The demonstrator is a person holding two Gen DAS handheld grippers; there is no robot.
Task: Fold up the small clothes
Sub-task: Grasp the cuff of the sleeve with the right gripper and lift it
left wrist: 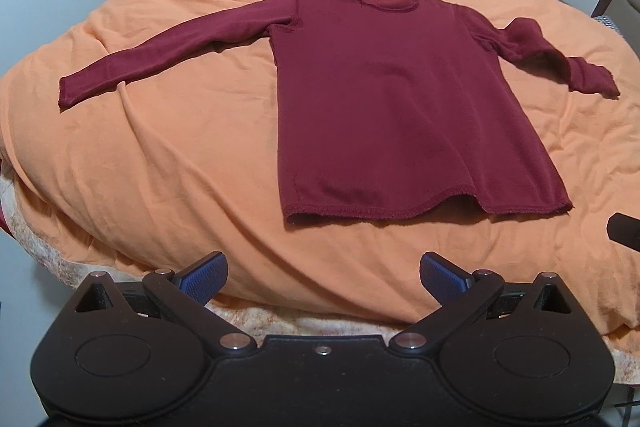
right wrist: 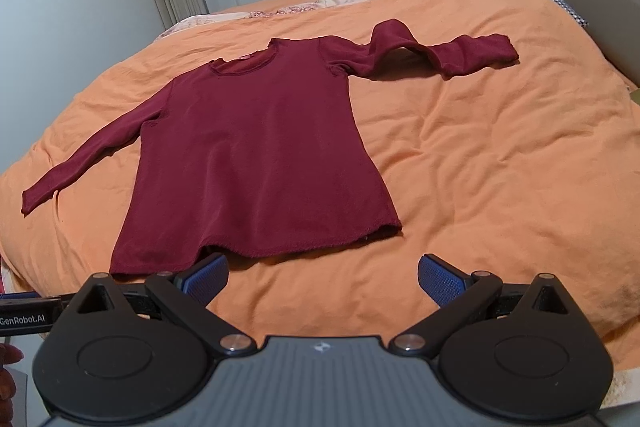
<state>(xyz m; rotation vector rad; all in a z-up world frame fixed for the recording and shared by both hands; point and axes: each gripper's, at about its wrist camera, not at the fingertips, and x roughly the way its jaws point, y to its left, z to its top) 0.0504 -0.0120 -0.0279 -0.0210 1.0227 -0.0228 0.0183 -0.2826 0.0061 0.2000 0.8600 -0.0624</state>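
maroon shirt (left wrist: pixel 384 99) looks soft, limp; pinch a sleeve cuff (left wrist: pixel 70 93). left claw (left wrist: pixel 322 277) and right claw (right wrist: pixel 322 277) gape wide, empty.

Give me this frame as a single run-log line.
stage: pre-grasp | shirt: flat on duvet, unfolded | right sleeve: bunched | left gripper: open | right gripper: open

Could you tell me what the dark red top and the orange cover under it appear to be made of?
The dark red top looks like a soft, matte knit, perhaps fleece or brushed cotton: fuzzy raw edges at hem and neckline. The orange cover looks like thin, matte woven cotton over padding: fine wrinkles, puffy folds.
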